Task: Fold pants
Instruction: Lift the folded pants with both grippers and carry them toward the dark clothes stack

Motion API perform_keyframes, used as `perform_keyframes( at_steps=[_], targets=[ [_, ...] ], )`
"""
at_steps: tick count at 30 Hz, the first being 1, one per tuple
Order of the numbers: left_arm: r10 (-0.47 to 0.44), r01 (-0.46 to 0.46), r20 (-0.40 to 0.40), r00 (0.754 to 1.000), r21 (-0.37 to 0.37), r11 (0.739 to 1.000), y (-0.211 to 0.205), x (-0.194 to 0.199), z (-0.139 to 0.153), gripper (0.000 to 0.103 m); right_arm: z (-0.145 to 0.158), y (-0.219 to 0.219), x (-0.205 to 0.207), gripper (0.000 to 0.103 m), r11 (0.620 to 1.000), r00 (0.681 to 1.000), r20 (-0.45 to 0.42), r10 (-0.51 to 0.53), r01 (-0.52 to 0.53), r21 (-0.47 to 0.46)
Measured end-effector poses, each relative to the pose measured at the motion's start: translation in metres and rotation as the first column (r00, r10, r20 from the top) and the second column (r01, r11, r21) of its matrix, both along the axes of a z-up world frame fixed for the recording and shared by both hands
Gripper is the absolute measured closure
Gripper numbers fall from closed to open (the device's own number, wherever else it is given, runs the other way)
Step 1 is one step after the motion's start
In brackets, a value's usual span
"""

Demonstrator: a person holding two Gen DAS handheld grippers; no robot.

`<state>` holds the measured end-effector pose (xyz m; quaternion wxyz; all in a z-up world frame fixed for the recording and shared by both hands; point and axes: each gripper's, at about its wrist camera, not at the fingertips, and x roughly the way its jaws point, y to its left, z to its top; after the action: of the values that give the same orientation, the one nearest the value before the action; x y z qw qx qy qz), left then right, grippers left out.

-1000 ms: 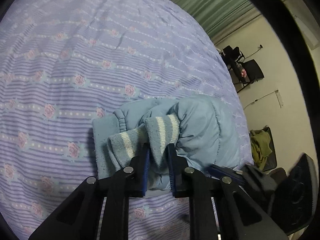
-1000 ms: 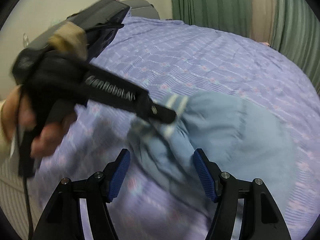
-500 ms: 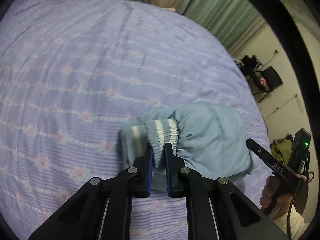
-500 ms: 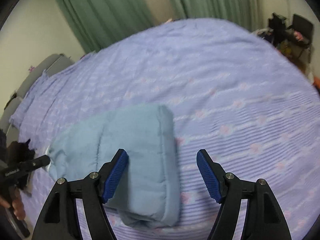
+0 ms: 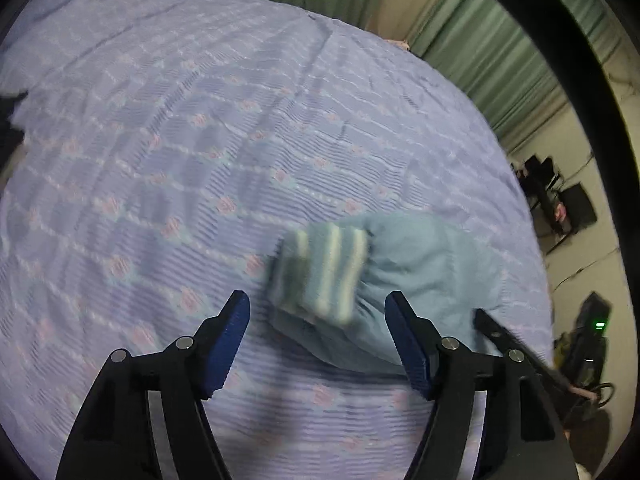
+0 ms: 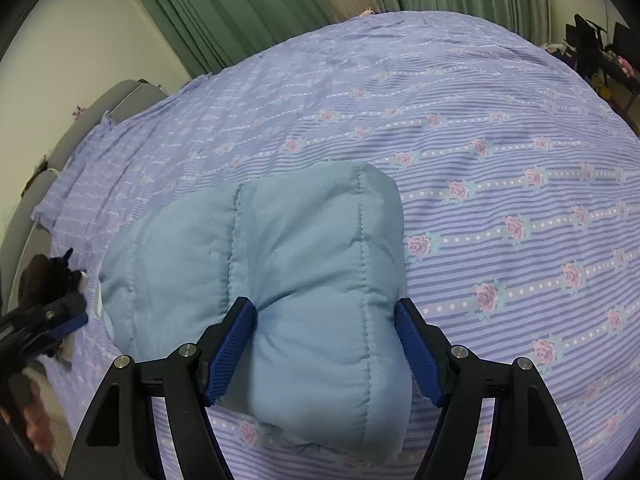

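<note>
The light blue quilted pants (image 6: 304,272) lie as a folded bundle on the bed. In the left wrist view the bundle (image 5: 424,276) shows its striped knit cuff (image 5: 324,276) toward me. My left gripper (image 5: 316,340) is open and empty, just short of the cuff. My right gripper (image 6: 326,344) is open, its blue pads either side of the bundle's near end; the left pad (image 6: 232,348) presses into the fabric.
The bed carries a lilac striped sheet with roses (image 6: 500,184). Green curtains (image 6: 248,8) hang behind it. Chairs and gear stand by the wall (image 5: 560,204). The other hand-held gripper shows at the left edge (image 6: 36,328) of the right wrist view.
My left gripper has let go of the striped cuff and opened wide. My right gripper has moved in so the bundle's end sits between its fingers.
</note>
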<state>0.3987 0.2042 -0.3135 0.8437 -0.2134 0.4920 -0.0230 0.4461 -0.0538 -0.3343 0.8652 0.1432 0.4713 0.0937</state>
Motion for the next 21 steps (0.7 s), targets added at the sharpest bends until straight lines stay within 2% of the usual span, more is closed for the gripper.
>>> perform_keyframes(
  at_steps=[2,7,10,17,21],
  targets=[
    [0.031,-0.031,-0.011,0.999,-0.032,0.999,-0.001,-0.005,-0.007,0.026,0.002,0.001,-0.001,0.030,1.000,1.000,0.001,-0.004,0.004,-0.003],
    [0.138,-0.152,-0.087,0.987,-0.182,0.971,-0.006,-0.002,-0.038,0.024,0.001,0.003,-0.001,0.030,1.000,1.000,0.004,-0.006,0.006,-0.009],
    [0.186,-0.208,-0.122,0.975,-0.200,0.957,-0.006,0.003,-0.052,0.022,0.000,0.005,-0.002,0.030,1.000,1.000,0.005,-0.004,0.004,-0.009],
    [0.199,-0.231,-0.139,0.970,-0.284,0.931,0.001,0.015,-0.082,0.010,-0.004,0.003,0.000,0.030,1.000,1.000,0.008,-0.001,0.001,-0.013],
    [0.190,-0.220,-0.124,0.974,-0.316,0.923,0.002,0.019,-0.093,0.010,-0.008,-0.002,0.003,0.029,1.000,1.000,0.000,-0.005,0.005,0.003]
  ],
)
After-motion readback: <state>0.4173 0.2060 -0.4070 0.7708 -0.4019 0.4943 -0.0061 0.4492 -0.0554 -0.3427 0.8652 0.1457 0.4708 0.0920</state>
